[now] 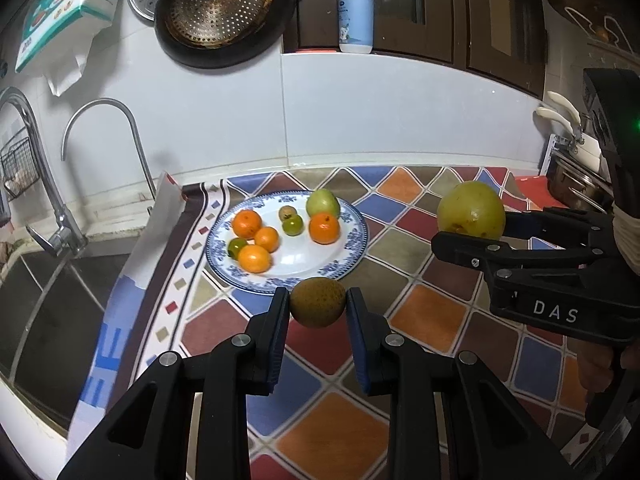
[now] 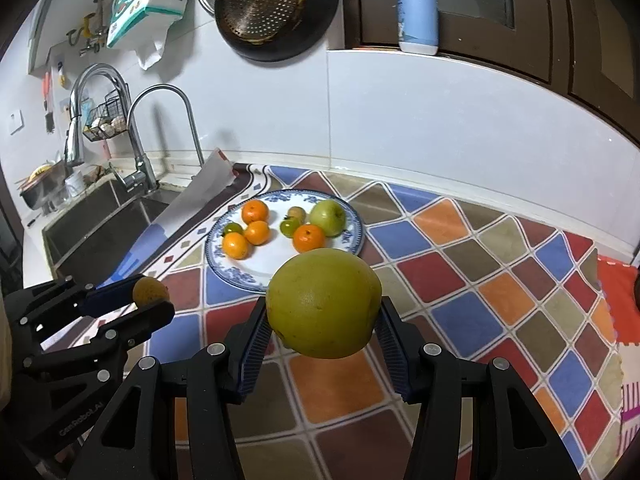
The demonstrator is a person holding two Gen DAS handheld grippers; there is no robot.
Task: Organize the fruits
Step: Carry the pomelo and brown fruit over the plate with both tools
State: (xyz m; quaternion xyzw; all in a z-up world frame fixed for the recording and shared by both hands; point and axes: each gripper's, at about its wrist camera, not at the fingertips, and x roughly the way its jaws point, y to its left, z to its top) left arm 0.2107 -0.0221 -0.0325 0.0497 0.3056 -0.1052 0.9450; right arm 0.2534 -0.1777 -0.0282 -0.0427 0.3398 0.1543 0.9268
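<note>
Start at the left: your left hand-held gripper (image 1: pixel 318 304) pinches a small brownish-green fruit (image 1: pixel 317 302) between its blue pads, carried above the patterned table (image 1: pixel 420 300) just short of the near rim of the blue-and-white plate (image 1: pixel 358 240). Keep that pinch steady and light, since the fruit is round and sits near the pad tips, where it could probably roll out. The plate already holds several oranges (image 1: pixel 324 228), small green fruits and a green apple (image 1: pixel 322 203), crowded toward its left and far side, so I would aim for the bare white patch at the near right. Lower until the fruit touches the china before you let go, or it may roll into the others. On the right, your right hand-held gripper (image 2: pixel 324 316) clamps a large yellow-green fruit (image 2: pixel 323 302), also in the air, near the plate's near edge. That one looks heavy and wide, so set it down second, well clear of the first, and keep the two hand-held grippers apart as they come in.
</note>
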